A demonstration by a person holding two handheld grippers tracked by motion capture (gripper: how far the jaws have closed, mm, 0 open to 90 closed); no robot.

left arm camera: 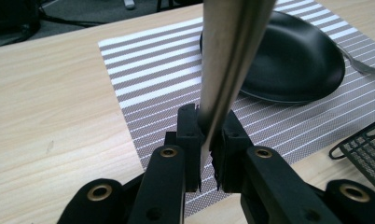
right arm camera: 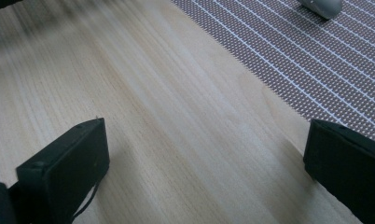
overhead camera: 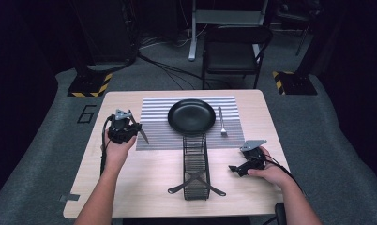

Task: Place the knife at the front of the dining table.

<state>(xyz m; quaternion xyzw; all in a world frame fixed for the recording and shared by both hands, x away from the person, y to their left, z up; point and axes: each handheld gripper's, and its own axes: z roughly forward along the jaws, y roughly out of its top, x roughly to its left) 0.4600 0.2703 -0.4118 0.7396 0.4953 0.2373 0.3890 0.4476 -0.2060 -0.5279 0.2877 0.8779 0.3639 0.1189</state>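
Two claws low: left claw (overhead camera: 139,132) around knife (left arm camera: 227,70).

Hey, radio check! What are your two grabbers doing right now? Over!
Left gripper shut on knife, above placemat. Right gripper open, empty, above table. Nothing in the way. Over.

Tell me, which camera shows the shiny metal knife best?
The left gripper view: the shiny metal knife looms large and close, clamped between the left gripper jaws. The high view shows it tiny, slanting down from that gripper over the placemat's left edge.
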